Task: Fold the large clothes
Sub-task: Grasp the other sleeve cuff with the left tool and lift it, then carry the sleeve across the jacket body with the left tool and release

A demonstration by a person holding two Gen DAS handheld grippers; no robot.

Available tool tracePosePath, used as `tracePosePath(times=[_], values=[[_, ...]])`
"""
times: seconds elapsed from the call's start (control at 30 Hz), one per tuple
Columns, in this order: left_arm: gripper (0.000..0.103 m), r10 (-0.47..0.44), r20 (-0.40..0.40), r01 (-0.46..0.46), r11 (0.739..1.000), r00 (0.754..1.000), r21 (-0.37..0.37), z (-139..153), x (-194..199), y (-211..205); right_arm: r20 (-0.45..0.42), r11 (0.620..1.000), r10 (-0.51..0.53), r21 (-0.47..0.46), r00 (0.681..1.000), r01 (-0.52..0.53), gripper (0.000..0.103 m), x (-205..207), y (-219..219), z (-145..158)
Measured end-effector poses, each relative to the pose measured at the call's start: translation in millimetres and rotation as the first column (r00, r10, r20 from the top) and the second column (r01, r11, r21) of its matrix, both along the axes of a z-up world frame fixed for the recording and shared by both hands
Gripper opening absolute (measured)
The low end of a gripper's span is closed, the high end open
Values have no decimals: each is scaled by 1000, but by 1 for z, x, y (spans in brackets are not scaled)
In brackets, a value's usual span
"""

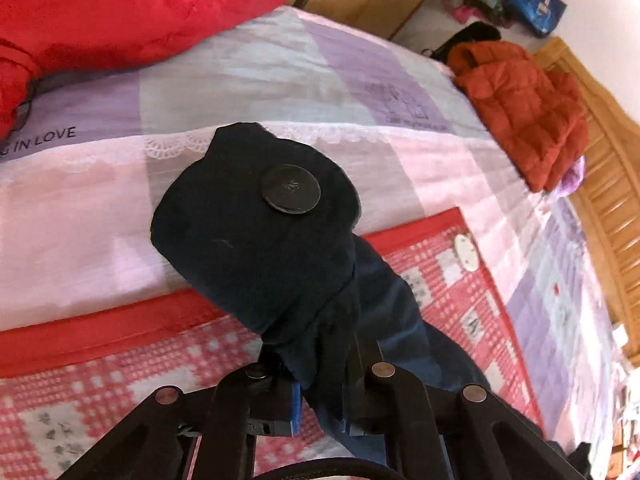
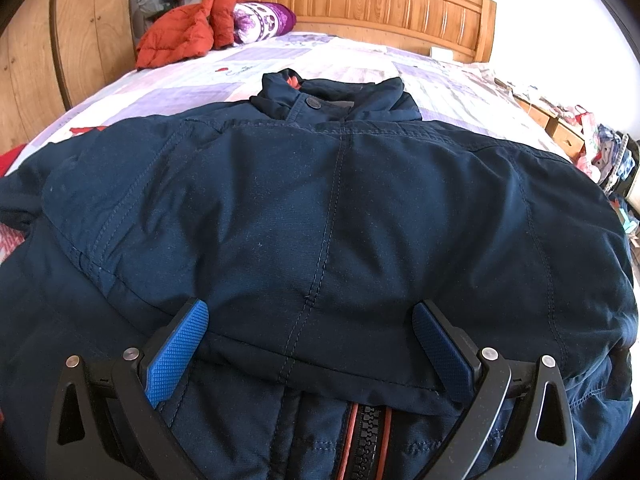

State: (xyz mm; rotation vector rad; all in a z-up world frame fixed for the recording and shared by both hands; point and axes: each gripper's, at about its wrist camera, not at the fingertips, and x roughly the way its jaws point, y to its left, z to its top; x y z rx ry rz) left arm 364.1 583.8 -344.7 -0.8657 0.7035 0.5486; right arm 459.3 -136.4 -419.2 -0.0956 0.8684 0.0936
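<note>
A: Navy jacket [image 2: 320,208] lies spread across the bed [image 2: 440,80], collar toward the wooden headboard [image 2: 360,4], zipper end at the near edge

B: Left side?

A: Left gripper [image 1: 320,404] clamped tight on a dark jacket cuff [image 1: 256,232]; the cuff stands up off the bed, its round button [image 1: 291,189] facing the camera. Gripper angled downward, the sleeve trailing back past the jaws over the red checked blanket [image 1: 120,380]

B: Right side?

A: Right gripper [image 2: 312,352] tilted down over the jacket's lower hem, jaws spread wide, blue pads [image 2: 180,352] either side of the centre seam. Whether the fingertips rest on the fabric, cannot tell; nothing pinched

B: Surroundings?

A: Orange puffer jacket [image 2: 180,36] and patterned pillow [image 2: 264,20] at the headboard's left corner; red garment [image 1: 100,12] on the bed's far edge, wardrobe [image 2: 60,60] alongside
</note>
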Motion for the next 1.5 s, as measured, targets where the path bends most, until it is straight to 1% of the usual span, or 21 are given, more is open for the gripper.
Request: tracePosePath(times=[0.07,0.17,0.23,0.33,0.4,0.47,0.53,0.57,0.63,0.73,0.8,0.83,0.87,1.0,1.1,1.13,1.2,1.23,1.3,1.43,1.5], values=[[10,-1,3,1,1000,1000,26,9,-2,-6,-9,1000,4,-5,1000,-4,103,0,0,1],[9,-34,52,30,997,998,77,34,-2,-18,-34,999,4,-36,999,-5,103,3,5,10],[9,-94,75,82,986,993,147,62,1,-31,8,999,22,-43,1000,-21,103,-3,11,26],[8,-169,109,142,965,980,221,98,3,-52,88,999,27,-47,996,-23,103,-11,18,51],[8,-215,127,178,951,968,254,119,5,-68,107,998,15,-60,994,-8,103,-9,20,58],[8,-277,149,226,930,949,290,145,8,-91,21,993,0,-114,1000,3,103,6,22,45],[8,-343,158,277,901,926,334,168,12,-116,-124,995,-10,-102,992,-3,103,20,17,22],[8,-390,160,314,877,907,363,184,14,-135,-141,998,-15,-69,990,5,103,20,14,21],[8,-484,161,384,822,860,420,213,19,-173,-96,998,-15,-58,995,9,103,11,12,36],[8,-601,161,472,742,783,476,246,29,-228,-17,998,38,-52,999,-39,103,-13,13,62],[8,-690,160,544,673,706,501,264,39,-278,2,997,60,-56,998,-60,103,-26,10,74],[8,-720,157,569,645,675,510,269,43,-298,13,996,70,-59,997,-69,103,-34,9,80],[8,-763,150,604,600,628,525,274,49,-328,24,996,75,-59,997,-74,103,-42,5,87],[8,-866,106,709,464,488,530,268,66,-425,33,997,62,-44,998,-61,103,-76,-23,105],[8,-913,55,783,376,404,495,238,78,-500,31,998,49,-34,998,-48,103,-95,-50,111],[8,-922,35,798,352,386,489,227,80,-519,28,998,45,-33,999,-44,103,-98,-60,111],[8,-939,-33,832,287,343,475,194,84,-573,26,998,38,-41,999,-37,103,-109,-79,110],[8,-941,-51,841,274,334,466,183,84,-588,24,998,33,-47,999,-32,103,-118,-89,110],[8,-938,-128,863,235,322,447,148,87,-631,19,999,24,-49,1000,-23,103,-128,-104,110],[8,-898,-316,887,151,307,436,79,83,-692,18,999,0,-50,1000,1,103,-145,-137,113],[9,-876,-376,881,105,302,462,63,78,-712,20,999,-14,-48,1000,15,103,-150,-149,114]])
